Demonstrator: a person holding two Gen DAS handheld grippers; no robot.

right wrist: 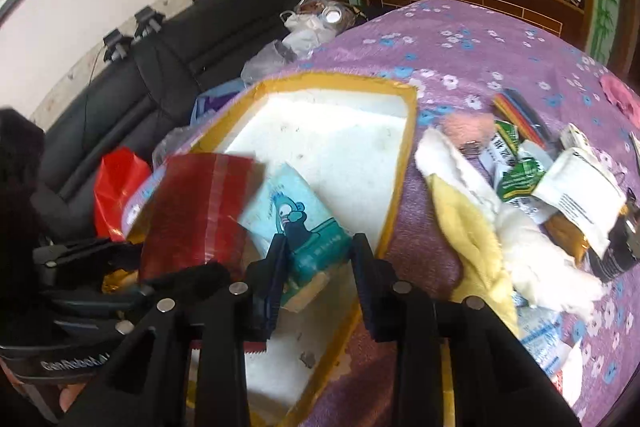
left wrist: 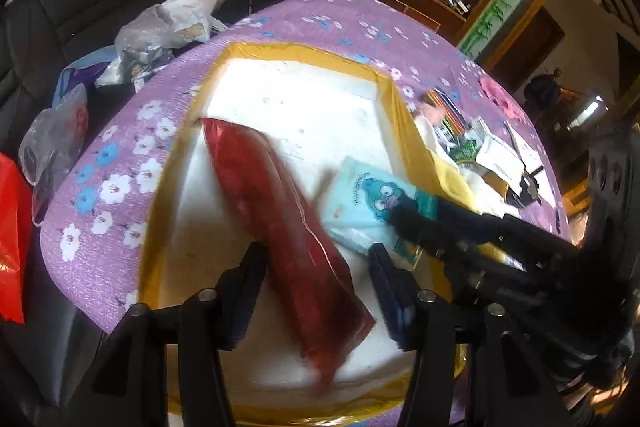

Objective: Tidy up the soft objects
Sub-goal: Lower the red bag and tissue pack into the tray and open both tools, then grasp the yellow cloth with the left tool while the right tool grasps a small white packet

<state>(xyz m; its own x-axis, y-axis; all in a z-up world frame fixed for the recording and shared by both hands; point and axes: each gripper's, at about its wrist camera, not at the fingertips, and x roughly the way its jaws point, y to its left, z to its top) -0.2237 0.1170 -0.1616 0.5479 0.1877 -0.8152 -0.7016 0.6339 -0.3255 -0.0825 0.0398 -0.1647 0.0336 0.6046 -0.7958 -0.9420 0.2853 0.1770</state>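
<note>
Left gripper (left wrist: 316,291) — jaws spread, straddling a red plastic pouch (left wrist: 288,227) lying in the white foam box (left wrist: 304,107). Right gripper (right wrist: 316,283) — jaws released around a blue cartoon tissue pack (right wrist: 296,227) inside the same box, beside the pouch.

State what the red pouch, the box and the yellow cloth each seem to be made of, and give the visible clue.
Red pouch: probably thin glossy plastic film; translucent, with a seam strip.
Box: seemingly white foam, matte and speckled, with shiny yellow-brown tape on its rim.
Yellow cloth: likely fleece or plush; fuzzy, matte, softly folded.
</note>
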